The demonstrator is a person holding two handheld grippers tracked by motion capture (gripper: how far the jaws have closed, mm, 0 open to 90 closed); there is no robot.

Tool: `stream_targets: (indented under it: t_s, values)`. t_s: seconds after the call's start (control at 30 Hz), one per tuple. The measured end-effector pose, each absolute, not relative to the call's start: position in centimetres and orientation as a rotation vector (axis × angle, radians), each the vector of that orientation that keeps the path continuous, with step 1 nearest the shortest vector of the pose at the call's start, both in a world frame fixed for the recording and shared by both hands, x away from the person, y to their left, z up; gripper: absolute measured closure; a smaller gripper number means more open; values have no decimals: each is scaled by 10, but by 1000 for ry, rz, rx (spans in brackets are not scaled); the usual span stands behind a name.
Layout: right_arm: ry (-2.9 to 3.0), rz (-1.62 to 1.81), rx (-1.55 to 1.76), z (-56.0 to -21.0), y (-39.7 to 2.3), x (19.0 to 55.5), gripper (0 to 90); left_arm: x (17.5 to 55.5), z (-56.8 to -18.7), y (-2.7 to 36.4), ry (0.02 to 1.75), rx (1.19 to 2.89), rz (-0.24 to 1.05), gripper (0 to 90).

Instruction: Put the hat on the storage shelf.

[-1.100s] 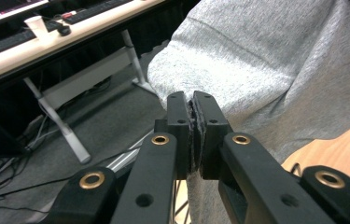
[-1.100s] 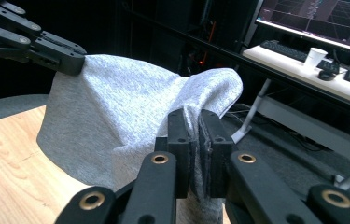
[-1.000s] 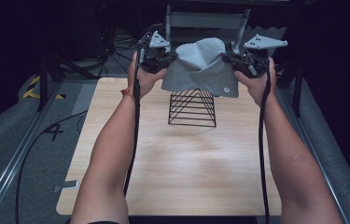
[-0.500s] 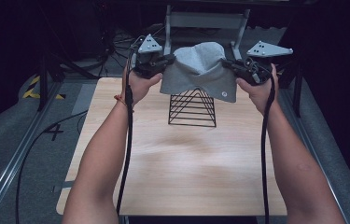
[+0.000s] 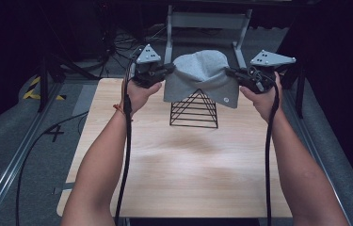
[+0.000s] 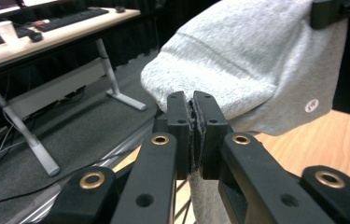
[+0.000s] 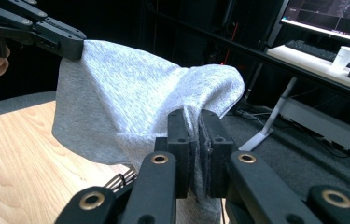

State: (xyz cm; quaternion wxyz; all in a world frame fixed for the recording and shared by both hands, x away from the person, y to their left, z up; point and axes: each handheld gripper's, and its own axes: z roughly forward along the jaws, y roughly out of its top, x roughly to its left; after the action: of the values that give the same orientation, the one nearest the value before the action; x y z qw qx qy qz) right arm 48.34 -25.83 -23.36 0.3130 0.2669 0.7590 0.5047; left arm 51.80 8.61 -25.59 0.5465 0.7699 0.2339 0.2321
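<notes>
Both tongs, left (image 5: 168, 69) and right (image 5: 230, 73), pinch the grey cloth (image 5: 202, 77) above the wire stand (image 5: 194, 110) (draping apparently unfinished, release remaining).

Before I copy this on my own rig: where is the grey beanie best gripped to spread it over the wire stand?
Grip the grey beanie at its rim, on opposite sides, one gripper coming in from each flank. The left gripper and right gripper already pinch single folds of rim there, which likely keeps the opening stretched wide above the pointed wire stand.
</notes>
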Motion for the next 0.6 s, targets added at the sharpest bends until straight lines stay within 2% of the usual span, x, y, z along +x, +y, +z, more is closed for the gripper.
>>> stream_targets:
  t_s: [0.23, 0.6]
  values:
    - [1986, 1349, 692, -224, -260, 480, 846, 509, -241, 89, 516, 1800, 561, 863]
    - [1996, 1356, 662, -229, -261, 469, 845, 490, -255, 100, 491, 1805, 541, 863]
